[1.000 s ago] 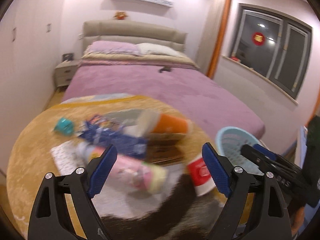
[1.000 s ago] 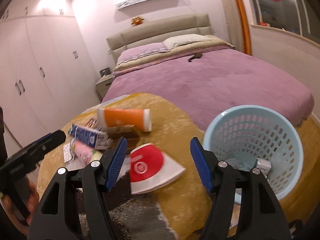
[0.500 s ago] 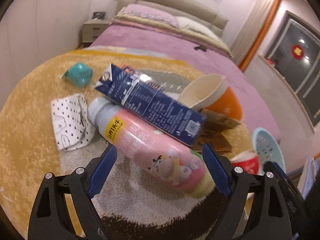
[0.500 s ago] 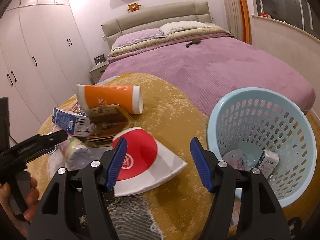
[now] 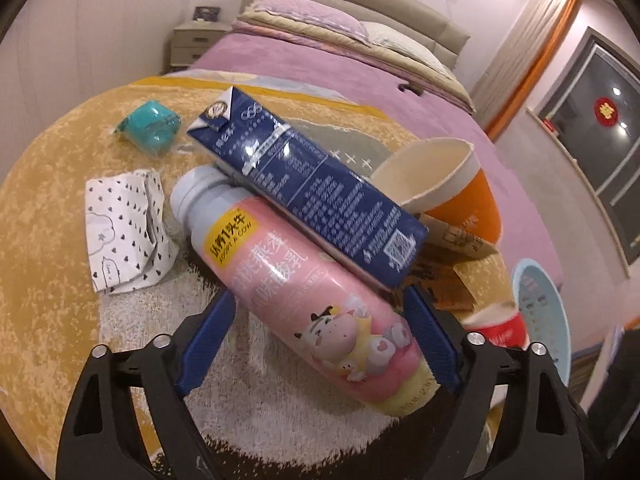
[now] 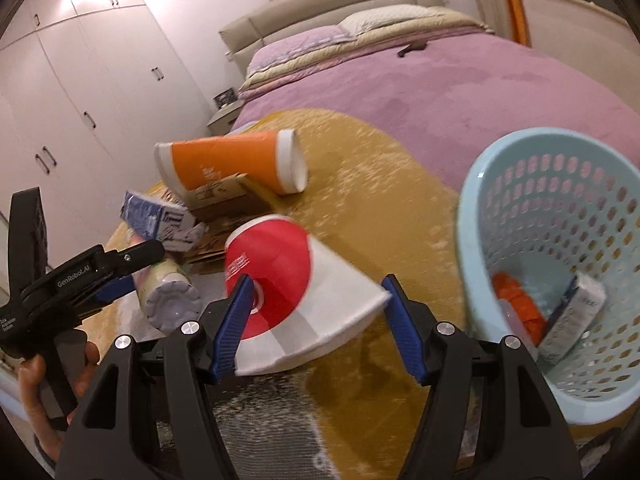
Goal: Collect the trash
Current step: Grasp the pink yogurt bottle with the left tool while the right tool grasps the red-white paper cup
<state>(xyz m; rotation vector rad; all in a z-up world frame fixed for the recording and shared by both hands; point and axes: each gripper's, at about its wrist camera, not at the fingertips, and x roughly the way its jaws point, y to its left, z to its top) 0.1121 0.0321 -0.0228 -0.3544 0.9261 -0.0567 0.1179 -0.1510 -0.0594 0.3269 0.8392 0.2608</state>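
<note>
Trash lies heaped on a round mustard rug (image 5: 48,208) beside the pale-blue perforated plastic basket (image 6: 560,208), which sits right. Pink plastic yoghurt bottle (image 5: 304,292), probably light and slick, lies between the spread left tongs (image 5: 320,344); grip mid-body. Crushed red-and-white paper cup (image 6: 296,284), soft, sits between the spread right tongs (image 6: 320,320); the path to the basket looks open.

I see a glossy pink plastic bottle (image 5: 304,296) and a shiny navy paper carton (image 5: 308,188) on a rough, nubbly rug (image 5: 48,216). The red-and-white paper bowl (image 6: 296,292) looks smooth; the perforated plastic basket (image 6: 560,216) matt.
</note>
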